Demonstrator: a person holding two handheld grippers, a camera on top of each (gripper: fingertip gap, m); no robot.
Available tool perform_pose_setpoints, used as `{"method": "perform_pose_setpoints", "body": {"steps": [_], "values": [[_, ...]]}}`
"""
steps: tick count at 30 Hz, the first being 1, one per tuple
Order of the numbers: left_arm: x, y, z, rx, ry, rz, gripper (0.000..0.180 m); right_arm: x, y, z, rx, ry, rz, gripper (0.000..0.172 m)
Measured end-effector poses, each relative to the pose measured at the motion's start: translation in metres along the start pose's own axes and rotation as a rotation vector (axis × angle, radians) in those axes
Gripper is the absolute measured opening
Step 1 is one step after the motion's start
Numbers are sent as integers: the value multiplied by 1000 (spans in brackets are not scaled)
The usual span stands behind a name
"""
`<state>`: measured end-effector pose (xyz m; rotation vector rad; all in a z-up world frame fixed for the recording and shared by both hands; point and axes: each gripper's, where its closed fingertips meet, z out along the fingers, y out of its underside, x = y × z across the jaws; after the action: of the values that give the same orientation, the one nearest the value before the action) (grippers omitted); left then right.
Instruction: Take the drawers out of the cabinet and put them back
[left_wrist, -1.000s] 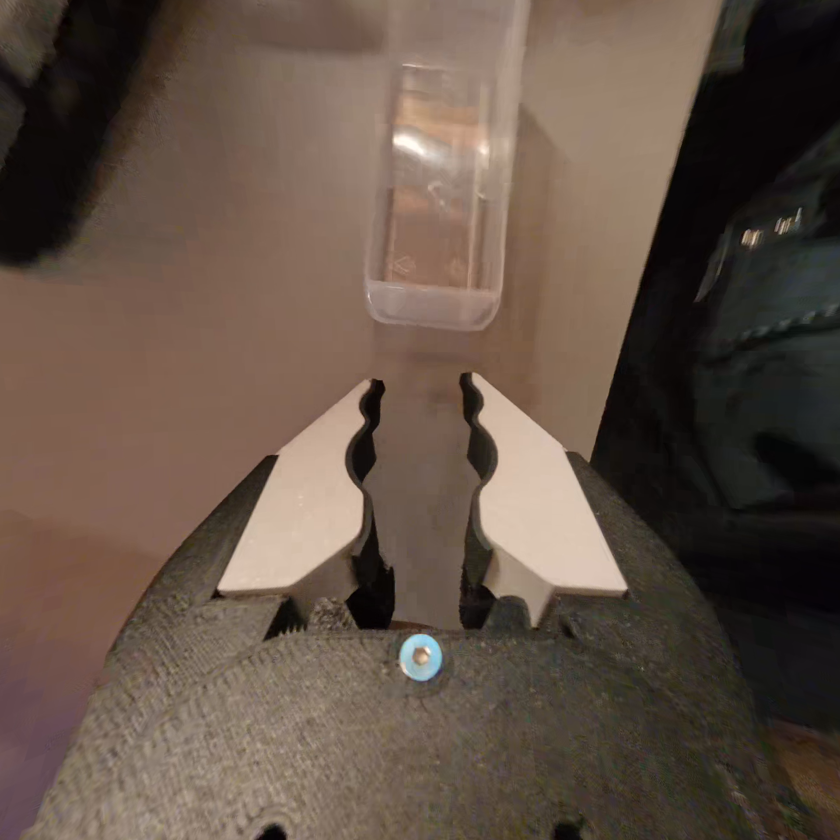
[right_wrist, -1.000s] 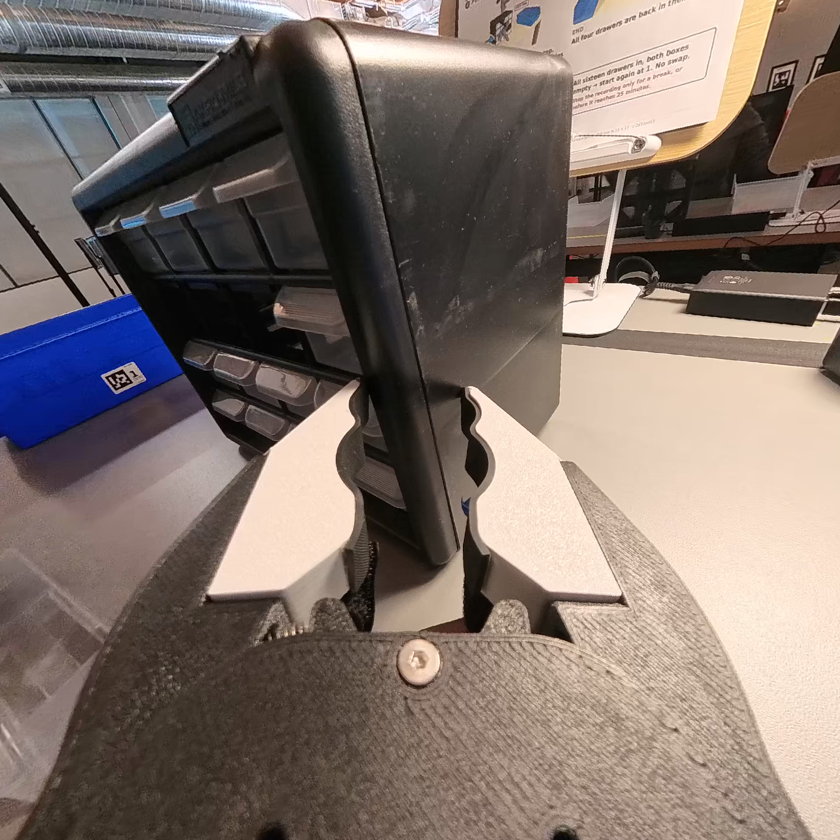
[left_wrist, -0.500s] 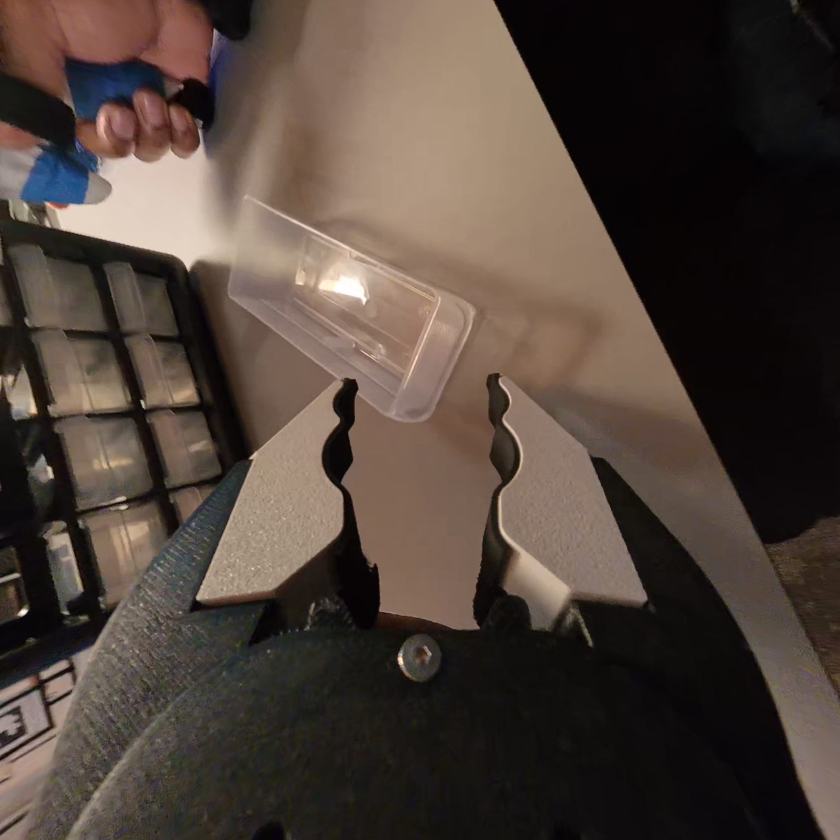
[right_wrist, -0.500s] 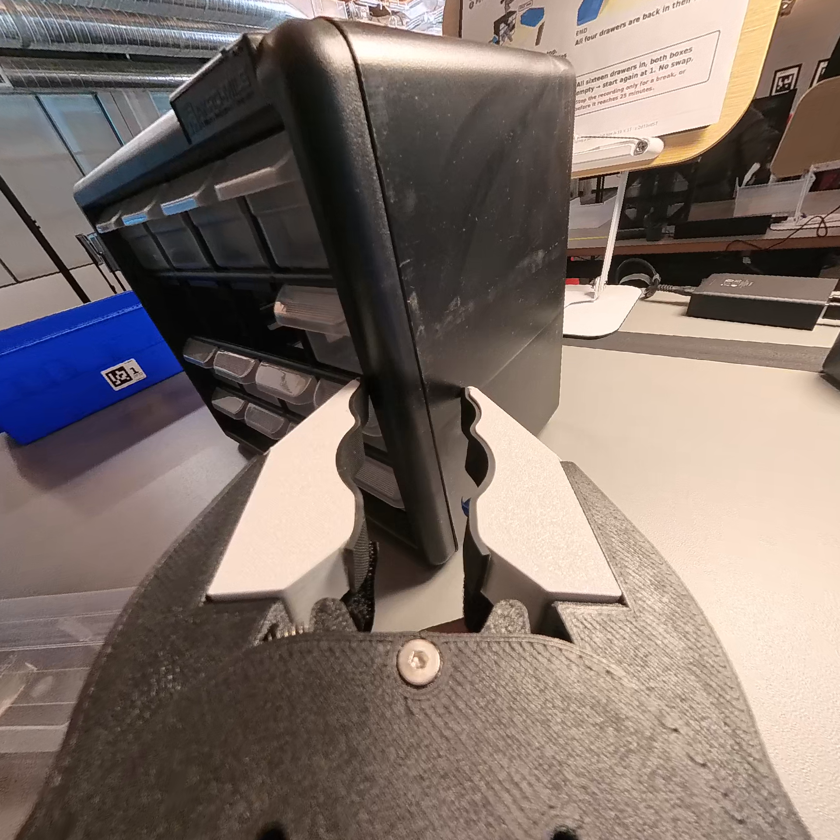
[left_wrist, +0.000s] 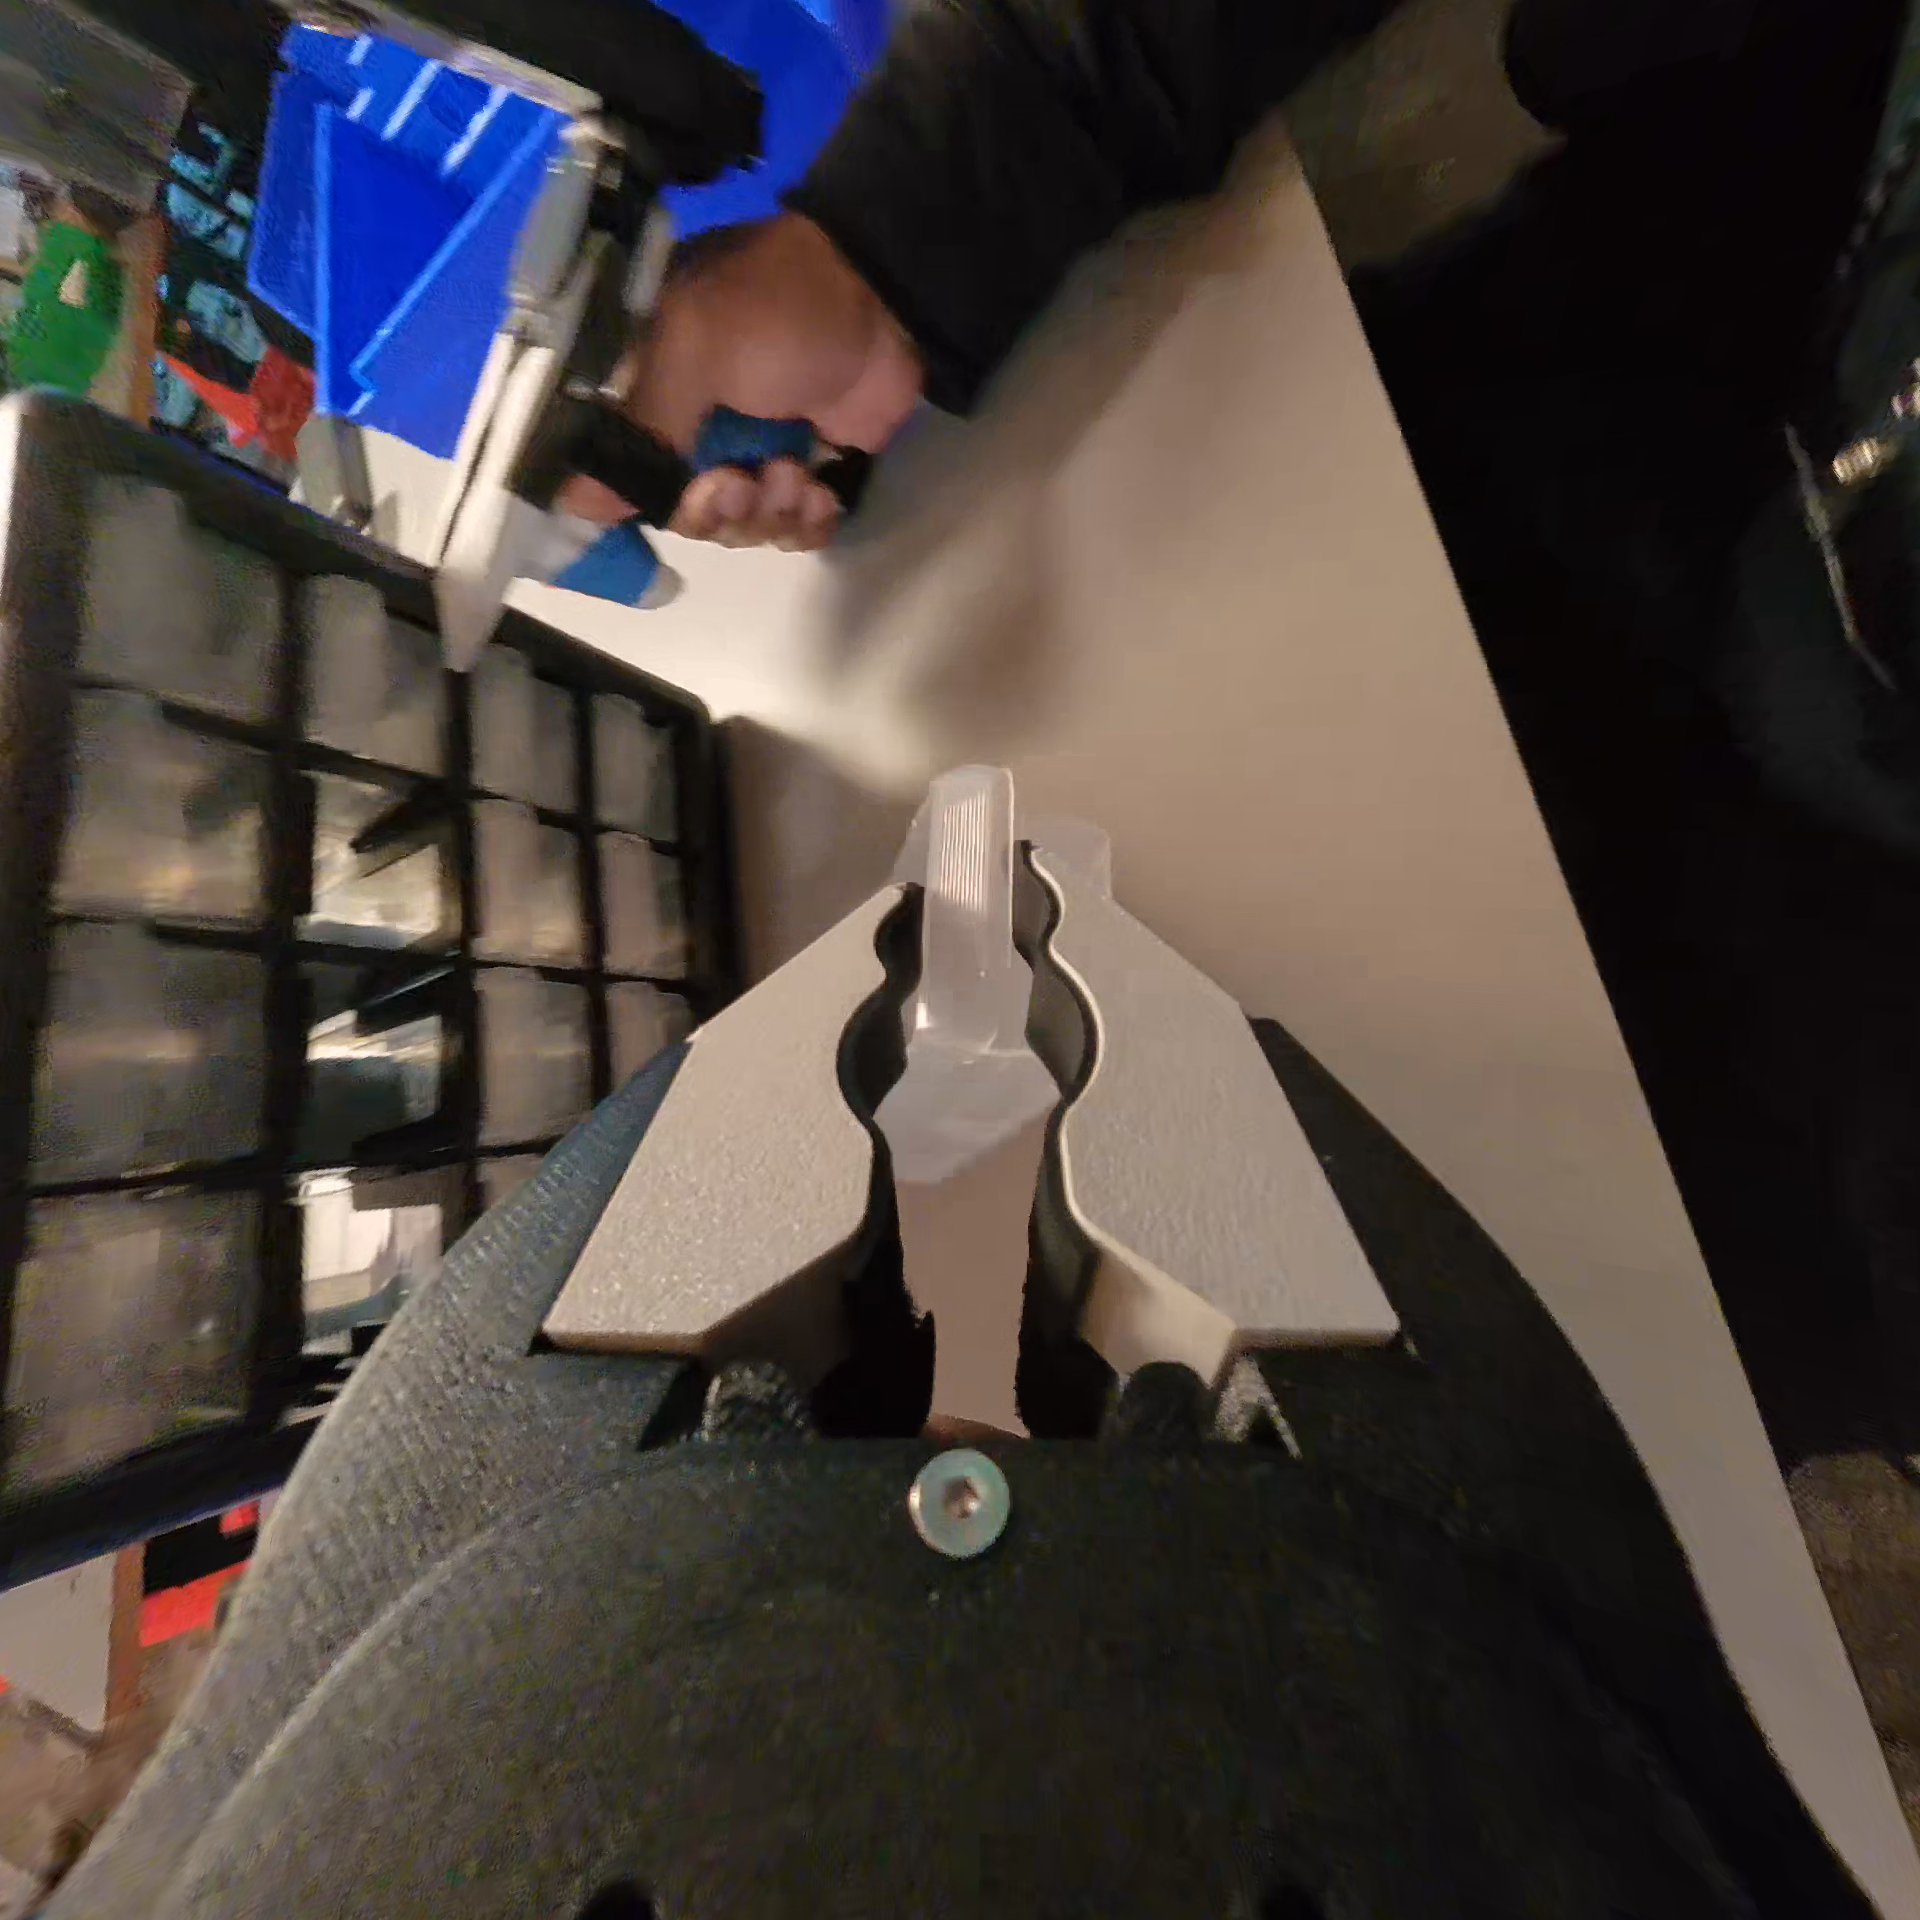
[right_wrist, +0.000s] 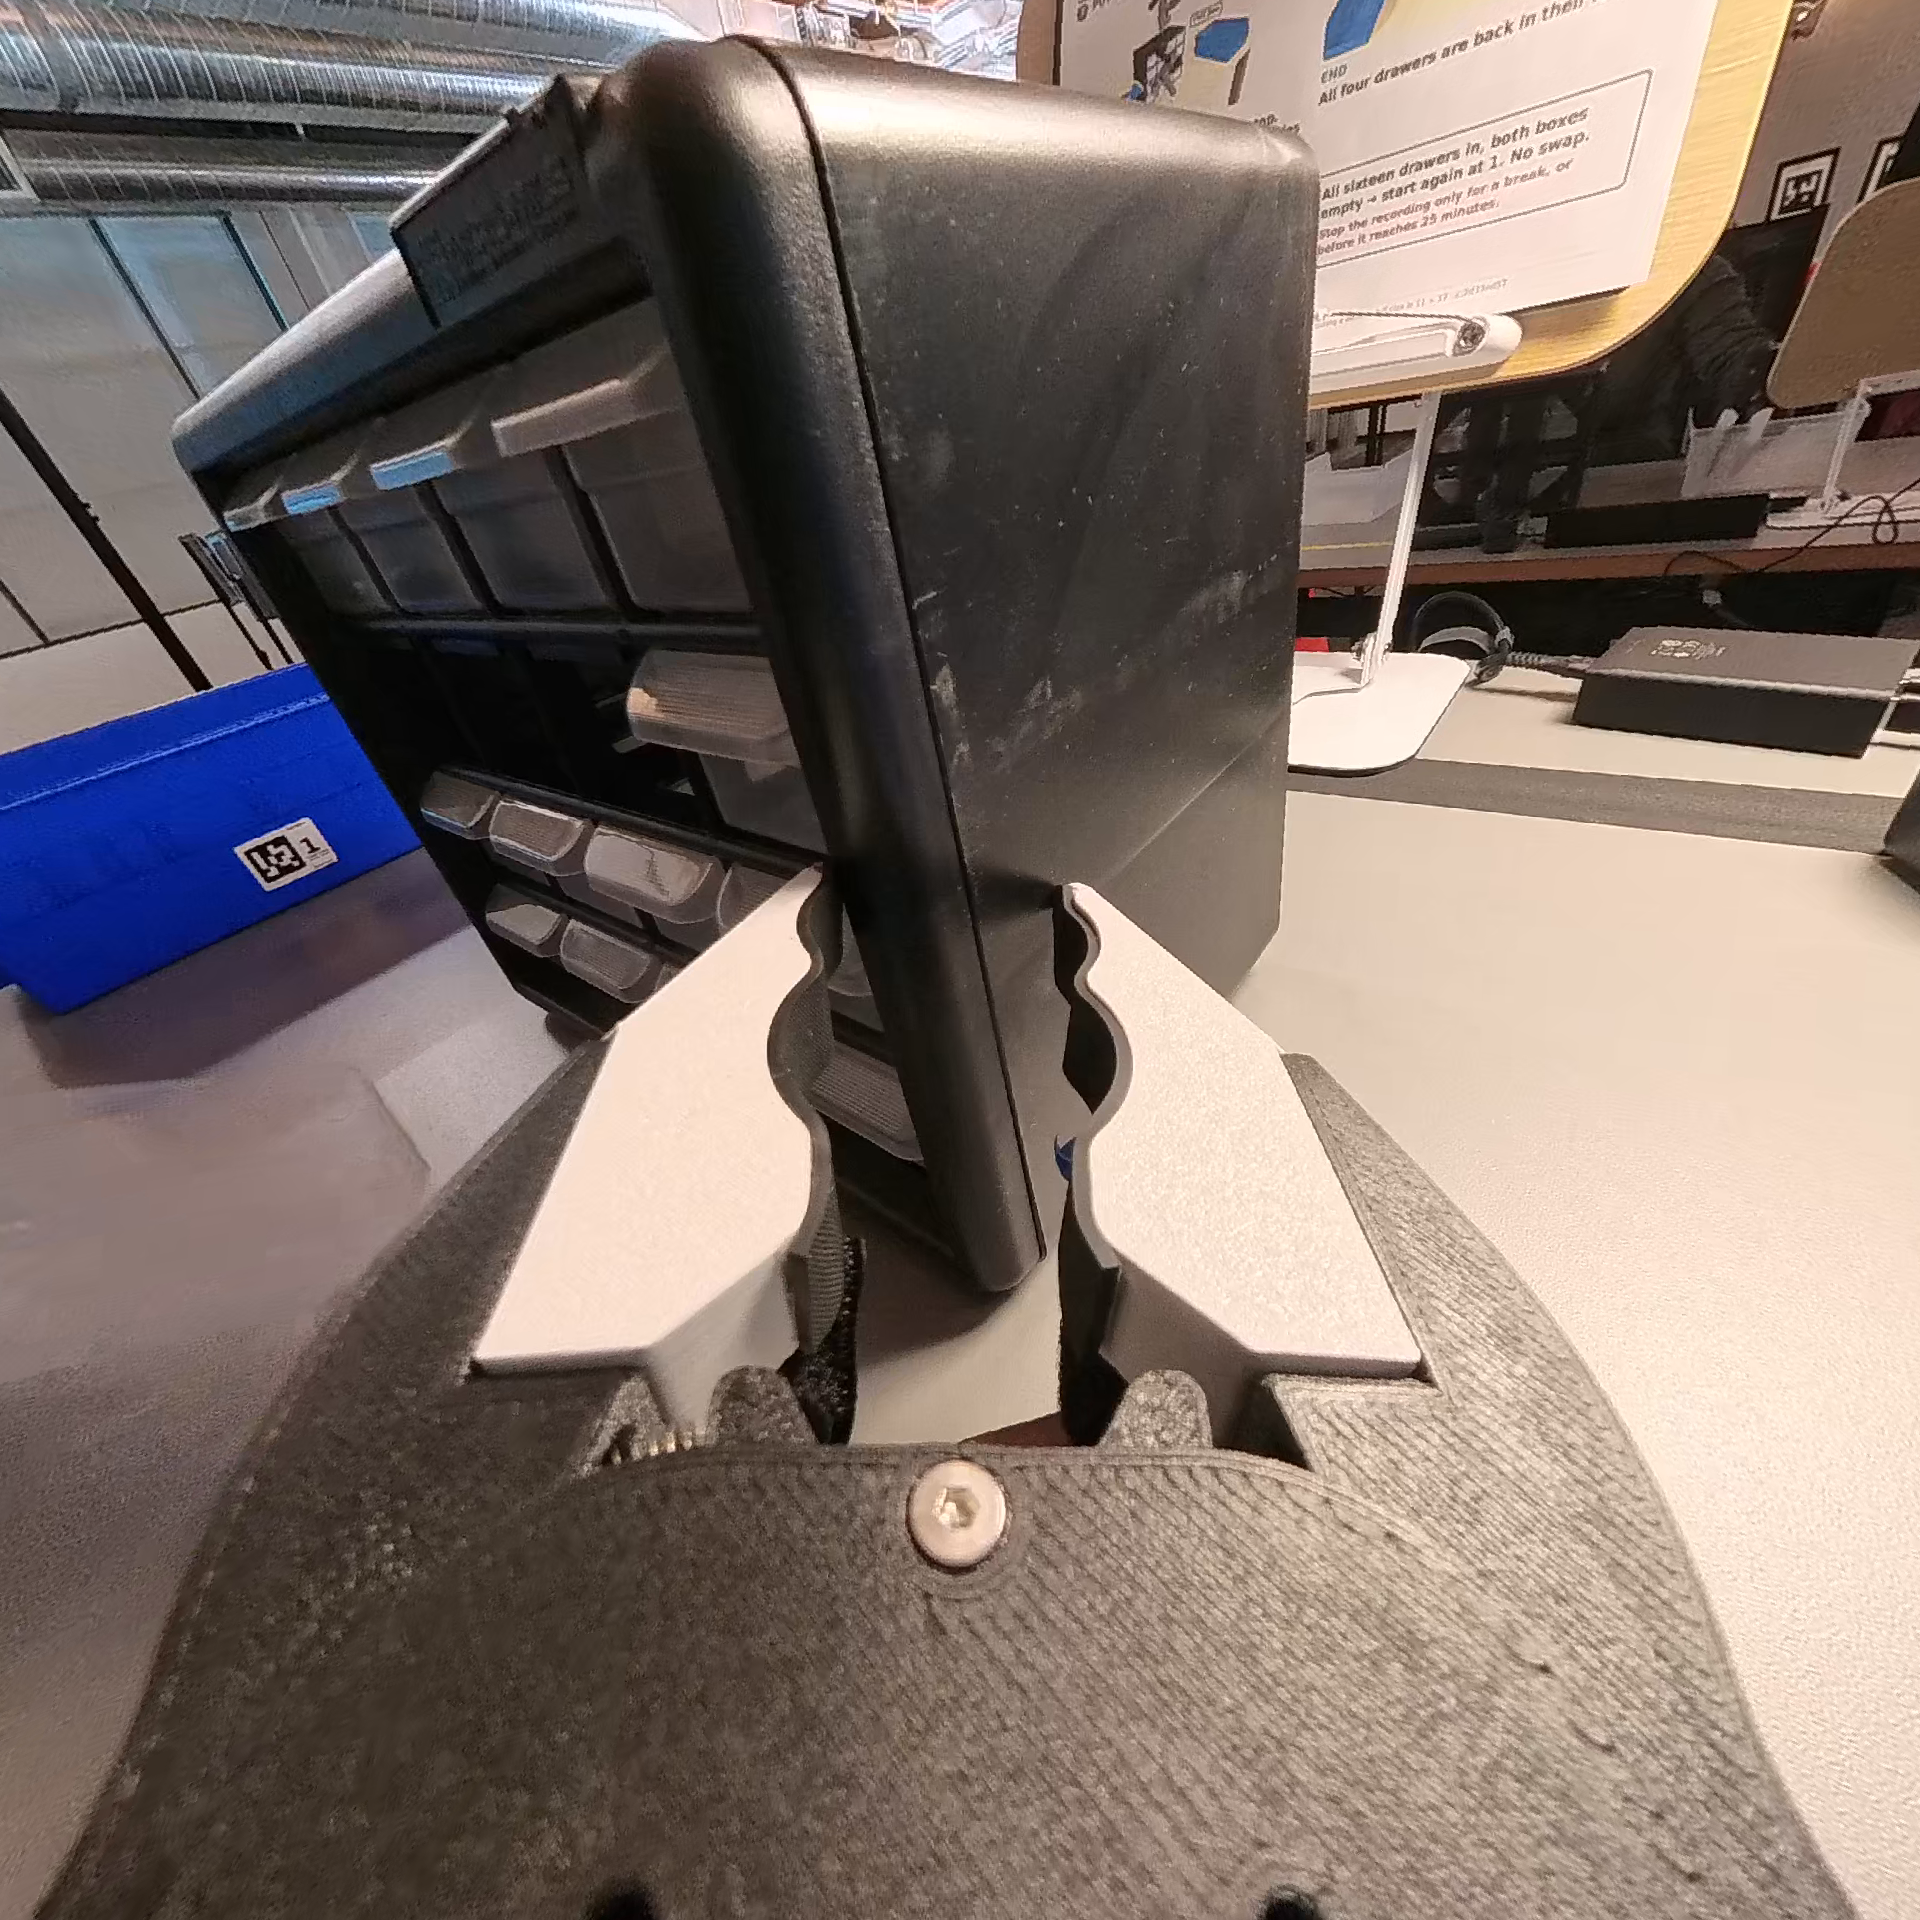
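Two claws are busy: the left claw (left_wrist: 966, 894) pinches a clear drawer (left_wrist: 971, 883) by its ridged tab mid-frame, likely light, stiff and slippery, while the right claw (right_wrist: 940, 914) hugs the black cabinet's (right_wrist: 1039, 468) front corner, pads maybe not pressing.

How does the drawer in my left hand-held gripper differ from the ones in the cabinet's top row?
The held drawer is out of the cabinet, pinched by its ribbed handle in the left hand-held gripper; the top-row drawers sit seated in their slots. All are clear plastic.
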<state>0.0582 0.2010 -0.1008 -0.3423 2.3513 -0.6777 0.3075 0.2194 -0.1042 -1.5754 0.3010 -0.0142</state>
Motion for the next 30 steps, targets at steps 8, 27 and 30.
{"method": "perform_pose_setpoints", "body": {"steps": [8,27,30], "values": [[-64,-53,-20,176,-51,-58,1,0,0,0,-1,-2,-1,42],[-128,-65,-10,168,-722,479,0,0,1,0,-5,-10,-4,43],[-137,-70,-19,171,-846,603,2,0,1,0,-5,-11,-4,43]]}}
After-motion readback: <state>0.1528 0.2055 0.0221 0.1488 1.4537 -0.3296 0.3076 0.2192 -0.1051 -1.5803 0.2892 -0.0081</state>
